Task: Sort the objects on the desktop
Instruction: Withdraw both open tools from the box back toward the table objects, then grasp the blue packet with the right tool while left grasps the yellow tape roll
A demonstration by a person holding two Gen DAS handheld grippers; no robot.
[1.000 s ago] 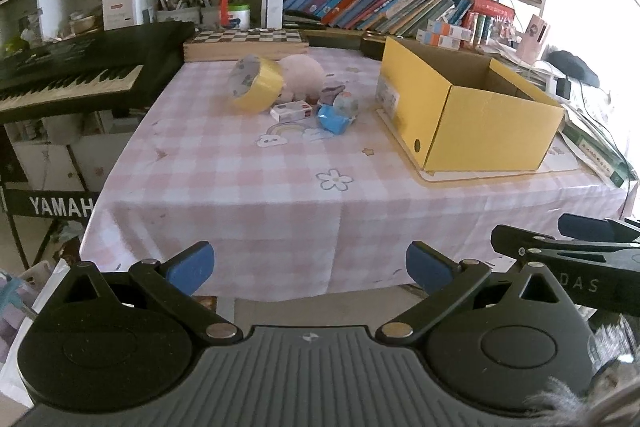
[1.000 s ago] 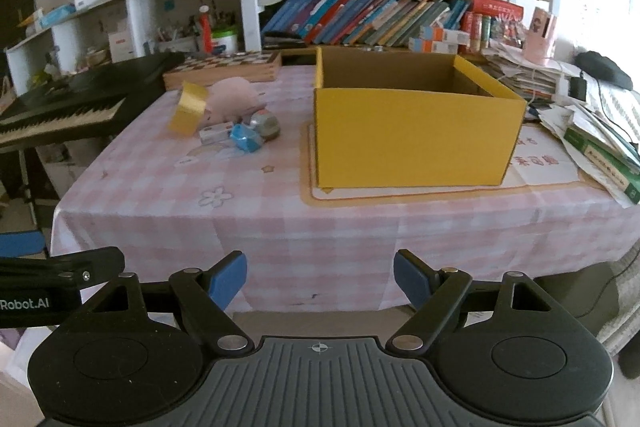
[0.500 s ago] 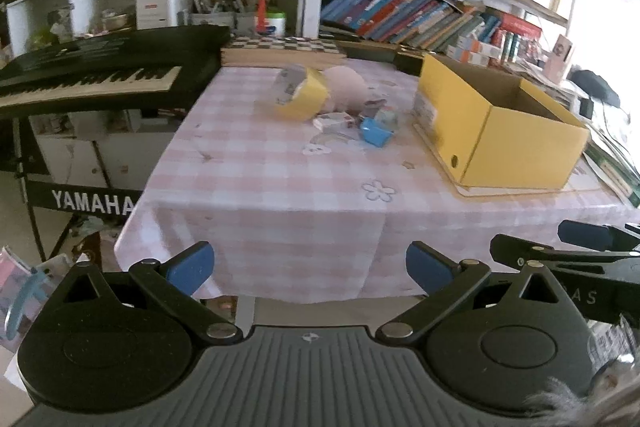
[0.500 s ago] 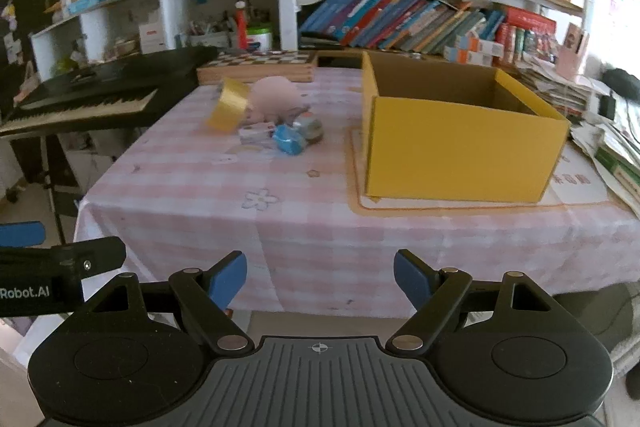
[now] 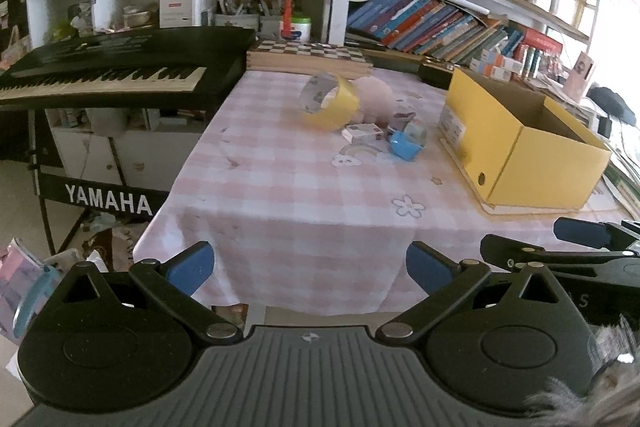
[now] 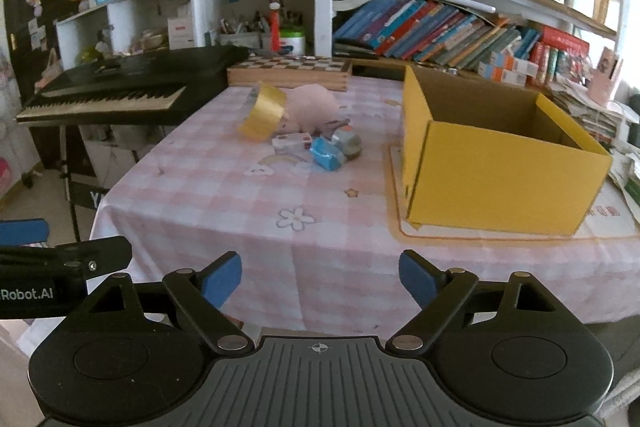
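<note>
I am at the approach step: both my grippers hang short of the near edge of the table (image 6: 224, 219), and nothing is sorted yet, for the yellow box (image 6: 496, 183) looks empty as far as I can see into it

My right gripper (image 6: 320, 279) has its jaws spread, and they have just been opening wider with nothing between them. My left gripper (image 5: 310, 265) is spread as well and carries nothing

The things to sort lie in one heap toward the far side of the cloth, at about eleven o'clock from my right gripper and at twelve to one o'clock from my left. There is a roll of yellow tape (image 6: 264, 113) tipped on its edge against a pink plush toy (image 6: 312, 105), and just in front of them a small white carton (image 6: 292, 141), a blue piece (image 6: 326, 153) and a small grey cube (image 6: 347, 141), all close together or touching. The box stands on a mat at about one o'clock from my right gripper, well apart from the heap

Next, I judge, one gripper must go forward over the cloth to the heap and take an outer piece first; the blue one or the carton seems easiest, since they sit nearest me. The tape leans and may roll if nudged
</note>
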